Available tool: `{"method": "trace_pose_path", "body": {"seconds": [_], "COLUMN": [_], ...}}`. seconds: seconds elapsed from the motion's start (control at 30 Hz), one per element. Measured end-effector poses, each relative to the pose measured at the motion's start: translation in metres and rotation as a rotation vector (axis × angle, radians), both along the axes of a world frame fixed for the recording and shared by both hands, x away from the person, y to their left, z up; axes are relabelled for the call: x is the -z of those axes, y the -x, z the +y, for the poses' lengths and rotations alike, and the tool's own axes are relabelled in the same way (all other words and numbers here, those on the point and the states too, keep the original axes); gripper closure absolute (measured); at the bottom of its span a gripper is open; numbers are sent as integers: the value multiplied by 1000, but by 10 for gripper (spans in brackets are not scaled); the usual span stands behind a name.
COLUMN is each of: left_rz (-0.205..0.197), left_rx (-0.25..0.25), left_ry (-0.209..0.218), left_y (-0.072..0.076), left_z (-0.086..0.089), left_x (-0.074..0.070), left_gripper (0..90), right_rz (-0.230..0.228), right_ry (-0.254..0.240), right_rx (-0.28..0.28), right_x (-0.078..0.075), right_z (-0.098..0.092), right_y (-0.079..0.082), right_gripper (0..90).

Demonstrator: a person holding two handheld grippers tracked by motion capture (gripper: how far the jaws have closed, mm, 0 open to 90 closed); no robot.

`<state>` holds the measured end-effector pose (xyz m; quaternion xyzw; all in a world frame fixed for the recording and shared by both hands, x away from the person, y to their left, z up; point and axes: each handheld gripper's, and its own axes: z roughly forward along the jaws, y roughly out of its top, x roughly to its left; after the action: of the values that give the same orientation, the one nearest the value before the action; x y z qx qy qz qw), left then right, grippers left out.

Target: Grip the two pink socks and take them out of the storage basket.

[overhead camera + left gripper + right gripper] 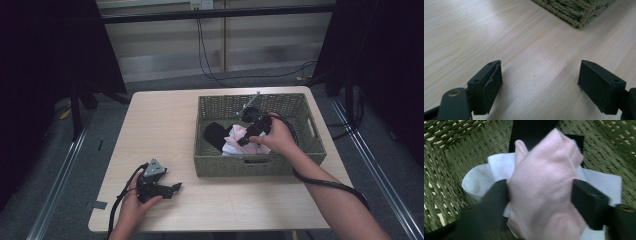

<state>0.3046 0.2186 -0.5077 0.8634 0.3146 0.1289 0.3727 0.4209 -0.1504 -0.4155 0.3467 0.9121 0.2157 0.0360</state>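
**A:** What's the right gripper (540, 202) doing?

**B:** It is down inside the woven basket (215, 105), with its jaws on either side of a pink cloth (546, 182), perhaps a sock. Both pads touch the fabric at its flanks, so I take it as gripping the bunched-up part.

**A:** Where does the cloth lie?

**B:** Toward the basket's near wall, on top of a white sock (477, 178) and partly over a black cloth (531, 130). The basket stands at the table's (165, 120) far right corner.

**A:** How will it handle?

**B:** I judge it soft, light and limp. It will sag and may drag the white piece along. The raised fold in the middle is the best place to pinch; an edge would slip out.

**A:** And the left gripper (539, 82)?

**B:** It rests on the table near the front left corner, jaws wide apart with nothing but bare wood between them.

**A:** Any labels or writing?

**B:** None that I can read on the cloths or the basket.
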Motion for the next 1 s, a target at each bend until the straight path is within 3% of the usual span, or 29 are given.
{"method": "trace_pose_path", "body": {"seconds": [0.03,0.07,0.1,0.2,0.33,1.0], "left_rz": [0,0,0,0,0,-1], "left_rx": [0,0,0,0,0,-7], "left_ry": [0,0,0,0,1,10], "left_y": [0,0,0,0,0,0], "left_z": [0,0,0,0,0,-1], "left_x": [0,0,0,0,0,0], "left_gripper": [190,189,190,190,190,189], "right_rz": [5,19,19,31,44,4], "right_ry": [2,-13,-13,-36,-70,-73], "right_rx": [-4,-22,-22,-15,6,-4], "right_x": [1,1,1,-3,-12,-62], "right_z": [0,-3,-3,-11,-21,-56], "right_y": [-1,-1,-1,-2,-1,14], "right_gripper": [461,636,636,795,816,817]}}
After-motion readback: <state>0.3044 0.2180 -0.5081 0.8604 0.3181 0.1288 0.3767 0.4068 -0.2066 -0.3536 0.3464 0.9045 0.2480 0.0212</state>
